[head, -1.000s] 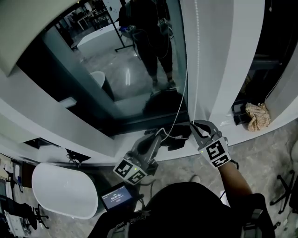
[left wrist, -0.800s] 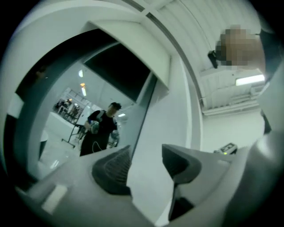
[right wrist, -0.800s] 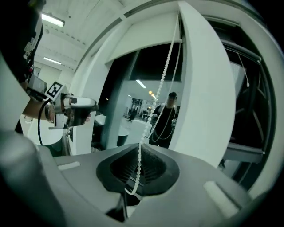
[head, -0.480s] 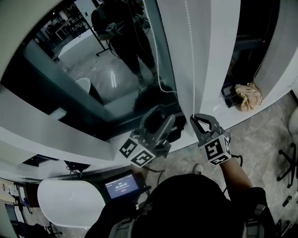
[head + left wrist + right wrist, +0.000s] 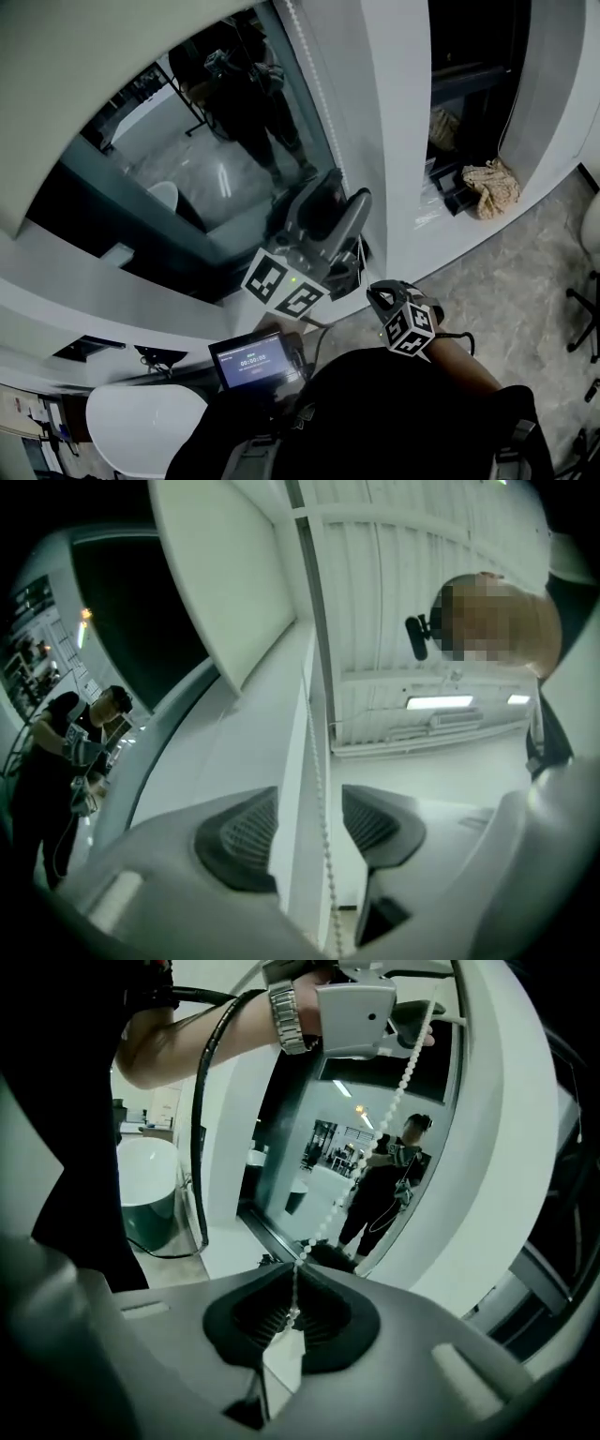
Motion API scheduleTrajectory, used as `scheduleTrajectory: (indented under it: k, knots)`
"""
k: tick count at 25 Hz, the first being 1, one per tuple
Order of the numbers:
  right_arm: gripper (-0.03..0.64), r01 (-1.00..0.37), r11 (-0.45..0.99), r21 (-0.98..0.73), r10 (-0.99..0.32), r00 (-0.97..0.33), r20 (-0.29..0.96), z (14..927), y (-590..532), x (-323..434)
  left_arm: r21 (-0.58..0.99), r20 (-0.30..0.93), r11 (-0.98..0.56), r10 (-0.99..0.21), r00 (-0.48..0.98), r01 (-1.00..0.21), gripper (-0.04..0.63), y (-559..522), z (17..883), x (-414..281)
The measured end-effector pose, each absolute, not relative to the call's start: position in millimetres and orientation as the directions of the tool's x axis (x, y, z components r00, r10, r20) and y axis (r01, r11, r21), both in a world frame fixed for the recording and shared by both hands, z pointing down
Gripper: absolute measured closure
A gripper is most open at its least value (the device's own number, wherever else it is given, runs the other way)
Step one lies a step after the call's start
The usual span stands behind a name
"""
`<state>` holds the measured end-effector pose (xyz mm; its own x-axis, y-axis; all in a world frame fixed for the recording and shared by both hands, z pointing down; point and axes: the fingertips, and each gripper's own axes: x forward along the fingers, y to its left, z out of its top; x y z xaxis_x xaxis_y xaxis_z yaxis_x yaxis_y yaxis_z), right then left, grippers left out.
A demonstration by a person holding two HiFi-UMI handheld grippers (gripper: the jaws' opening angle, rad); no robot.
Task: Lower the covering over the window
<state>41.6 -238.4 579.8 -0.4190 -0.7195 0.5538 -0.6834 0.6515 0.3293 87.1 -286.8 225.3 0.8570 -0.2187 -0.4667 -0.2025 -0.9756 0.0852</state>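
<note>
Hand-over-hand pull: right gripper (image 5: pixel 294 1290) fingers are clamped on the bead chain (image 5: pixel 313 735) beside the window (image 5: pixel 225 169); left gripper (image 5: pixel 309 820) fingers have just opened, chain running loose between them. The covering (image 5: pixel 75 84) hangs part-way down. Next, the left should re-grip higher and pull

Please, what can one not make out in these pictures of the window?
- Head view: the white bead chain runs off the top edge, so its upper end is unseen.
- Head view: the print on the small dark screen is too small to read.
- Left gripper view: higher up, the chain blends into the white frame.
</note>
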Motion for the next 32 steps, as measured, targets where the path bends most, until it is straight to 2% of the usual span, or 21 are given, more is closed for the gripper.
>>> scheduleTrajectory:
  k: [2, 3, 4, 5, 8, 11, 12, 14, 15, 18, 20, 22, 27, 30, 32]
  knots:
    - [0.604, -0.678, 0.659, 0.325, -0.714, -0.428, 0.555, 578, -236, 41, 0.094, -0.499, -0.974, -0.227, 0.836, -0.208, 0.396, -291, 217, 88]
    - [0.604, -0.68, 0.658, 0.324, -0.714, -0.427, 0.554, 578, -235, 43, 0.103, -0.52, -0.973, -0.232, 0.822, -0.209, 0.444, -292, 212, 87]
    - [0.604, -0.687, 0.652, 0.322, -0.719, -0.424, 0.551, 577, -235, 46, 0.112, -0.539, -0.973, -0.232, 0.81, -0.204, 0.551, -292, 209, 85]
    - [0.604, -0.697, 0.642, 0.318, -0.725, -0.418, 0.547, 577, -235, 50, 0.116, -0.552, -0.974, -0.226, 0.802, -0.194, 0.578, -291, 207, 83]
    - [0.604, -0.715, 0.636, 0.29, -0.715, -0.405, 0.569, 584, -235, 65, 0.086, -0.527, -0.976, -0.213, 0.822, -0.198, 0.583, -291, 212, 90]
    - [0.597, -0.736, 0.653, 0.179, -0.639, -0.408, 0.652, 613, -223, 77, 0.112, -0.396, -0.964, -0.264, 0.879, -0.239, 0.584, -305, 257, 99]
    - [0.571, -0.757, 0.641, 0.129, -0.623, -0.414, 0.664, 622, -217, 83, 0.15, -0.345, -0.956, -0.291, 0.892, -0.253, 0.584, -310, 280, 99]
    - [0.537, -0.815, 0.579, 0.012, -0.634, -0.441, 0.635, 629, -209, 98, 0.212, -0.243, -0.935, -0.332, 0.911, -0.285, 0.584, -318, 334, 97]
    - [0.518, -0.844, 0.533, -0.061, -0.661, -0.461, 0.592, 625, -209, 105, 0.224, -0.19, -0.927, -0.346, 0.919, -0.302, 0.584, -320, 365, 95]
    - [0.525, -0.851, 0.431, -0.3, -0.768, -0.52, 0.374, 582, -224, 123, 0.272, -0.016, -0.898, -0.363, 0.931, -0.346, 0.584, -312, 451, 90]
    - [0.535, -0.799, 0.43, -0.42, -0.818, -0.542, 0.192, 531, -238, 130, 0.314, 0.09, -0.878, -0.351, 0.932, -0.361, 0.584, -294, 499, 88]
    - [0.534, -0.747, 0.476, -0.464, -0.837, -0.547, 0.023, 471, -253, 132, 0.345, 0.165, -0.868, -0.318, 0.934, -0.356, 0.584, -272, 543, 87]
    - [0.497, -0.663, 0.671, -0.332, -0.742, -0.606, -0.287, 315, -276, 112, 0.375, 0.307, -0.877, -0.187, 0.933, -0.299, 0.583, -214, 622, 83]
    - [0.492, -0.612, 0.764, -0.204, -0.636, -0.663, -0.395, 219, -280, 97, 0.396, 0.331, -0.866, -0.174, 0.927, -0.304, 0.583, -204, 637, 72]
    - [0.469, -0.586, 0.801, -0.119, -0.575, -0.699, -0.424, 165, -287, 86, 0.417, 0.328, -0.851, -0.186, 0.926, -0.319, 0.583, -215, 634, 64]
